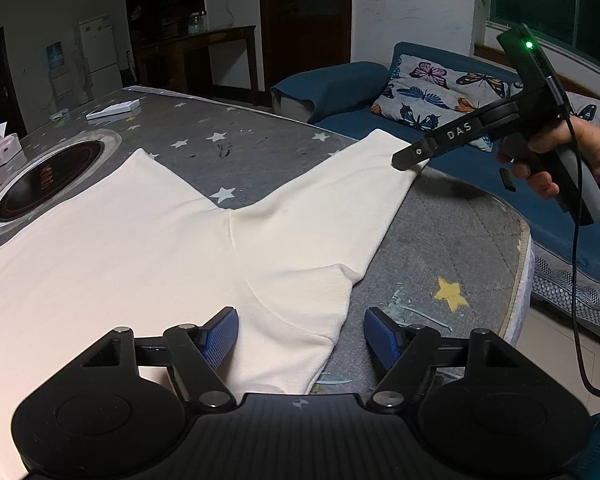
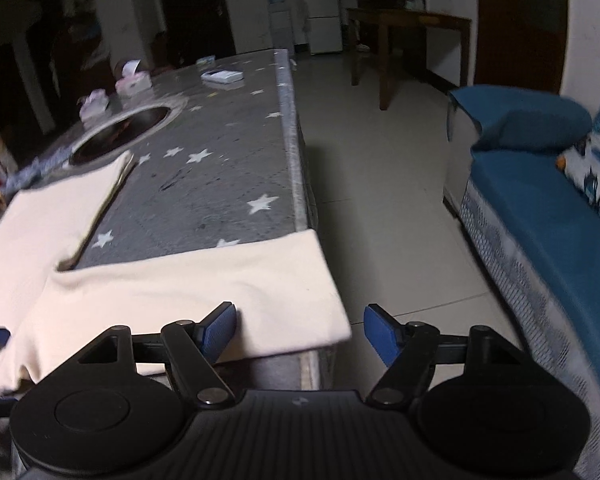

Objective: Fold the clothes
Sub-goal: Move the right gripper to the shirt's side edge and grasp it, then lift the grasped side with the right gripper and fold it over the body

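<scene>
Cream shorts [image 1: 140,248] lie flat on the grey star-print table [image 1: 440,240], with both legs pointing away from me. My left gripper [image 1: 300,336] hovers open over the near right corner of the shorts, its blue pads apart and not pressing the cloth. My right gripper [image 1: 452,170], held by a hand in a red sleeve, is at the hem of the right leg by the table's edge. In the right wrist view the same gripper [image 2: 300,334] is open, and the corner of the leg hem [image 2: 320,312] lies between its pads without being gripped.
A round black cooktop [image 1: 48,184] is set into the table by the left leg. A tissue box [image 1: 0,152] and a flat white box [image 1: 112,110] sit further back. A blue sofa [image 1: 340,84] with a butterfly pillow [image 1: 432,96] stands to the right across a tiled gap.
</scene>
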Motion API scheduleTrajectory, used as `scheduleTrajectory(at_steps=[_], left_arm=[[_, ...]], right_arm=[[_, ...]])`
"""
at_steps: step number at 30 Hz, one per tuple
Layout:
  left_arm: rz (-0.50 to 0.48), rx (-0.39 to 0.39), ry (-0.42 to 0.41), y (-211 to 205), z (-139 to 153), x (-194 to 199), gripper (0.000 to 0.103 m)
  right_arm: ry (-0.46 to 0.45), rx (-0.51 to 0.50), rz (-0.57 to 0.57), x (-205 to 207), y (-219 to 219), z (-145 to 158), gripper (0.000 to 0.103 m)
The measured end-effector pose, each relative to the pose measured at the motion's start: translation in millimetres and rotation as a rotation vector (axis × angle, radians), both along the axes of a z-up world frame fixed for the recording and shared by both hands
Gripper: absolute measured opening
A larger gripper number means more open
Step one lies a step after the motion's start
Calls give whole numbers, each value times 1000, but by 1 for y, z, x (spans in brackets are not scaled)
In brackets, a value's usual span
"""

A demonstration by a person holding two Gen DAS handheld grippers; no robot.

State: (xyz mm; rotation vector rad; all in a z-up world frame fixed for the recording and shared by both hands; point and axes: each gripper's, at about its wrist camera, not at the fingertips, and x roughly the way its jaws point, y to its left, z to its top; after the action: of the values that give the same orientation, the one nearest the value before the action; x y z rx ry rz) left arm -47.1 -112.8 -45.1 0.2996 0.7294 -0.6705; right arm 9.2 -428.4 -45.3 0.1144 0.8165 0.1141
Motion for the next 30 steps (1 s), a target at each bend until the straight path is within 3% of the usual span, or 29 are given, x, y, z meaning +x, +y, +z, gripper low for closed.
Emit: scheduleTrajectory(at_steps=[8,13,16,21,30], left_arm=[[4,1,4,-1,0,1,73],[11,7,4,-1,2,1,73],[28,2,8,1,4,3,73],[53,-25,-2,8,13,3,73],[-19,-61,13,-7,14,1,73]], right_arm=[[15,193,-44,-9,-28,-11,63],[11,313,-62,-13,-41,-18,46],[-15,313,-63,-15,-41,-16,30],[-52,282,-78,-18,-38,-8,16],[-103,288,-56,-17,-32,11,9]])
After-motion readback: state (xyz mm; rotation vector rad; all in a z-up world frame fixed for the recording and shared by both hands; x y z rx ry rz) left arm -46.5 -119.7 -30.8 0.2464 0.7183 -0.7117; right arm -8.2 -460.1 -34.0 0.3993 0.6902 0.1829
